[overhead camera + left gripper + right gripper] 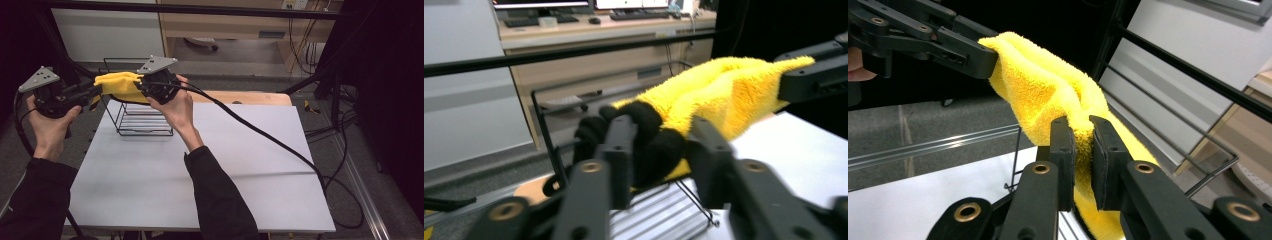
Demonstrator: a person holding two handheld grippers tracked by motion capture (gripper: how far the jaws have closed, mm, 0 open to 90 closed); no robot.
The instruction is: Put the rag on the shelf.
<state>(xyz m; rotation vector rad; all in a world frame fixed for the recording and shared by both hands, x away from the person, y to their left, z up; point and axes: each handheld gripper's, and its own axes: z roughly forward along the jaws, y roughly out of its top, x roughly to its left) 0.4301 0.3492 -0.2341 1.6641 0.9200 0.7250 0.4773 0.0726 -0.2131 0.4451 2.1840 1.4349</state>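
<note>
One person works at the table (pixel 210 195), two dark sleeves entering at six o'clock of the high view, each hand carrying one gripper; there are two grippers, one cloth and one wire rack. The right gripper (pixel 141 85) sits near eleven o'clock of that view, its jaws pressed onto a fold of the yellow cloth (pixel 120 86), which the right gripper view shows squeezed thin between the pads (pixel 1064 150). The left gripper (pixel 96 91) lies toward nine o'clock; its jaws stand a little apart, with the cloth's black-edged end (pixel 651 145) bunched between them, and I cannot tell whether the pads press on it. The cloth is a single fluffy towel, bright yellow with a dark black patch at one end, stretched between the two grippers and sagging in soft folds; it hangs just above the black wire rack (pixel 142 120), which stands at the table's far left edge, around eleven o'clock.
</note>
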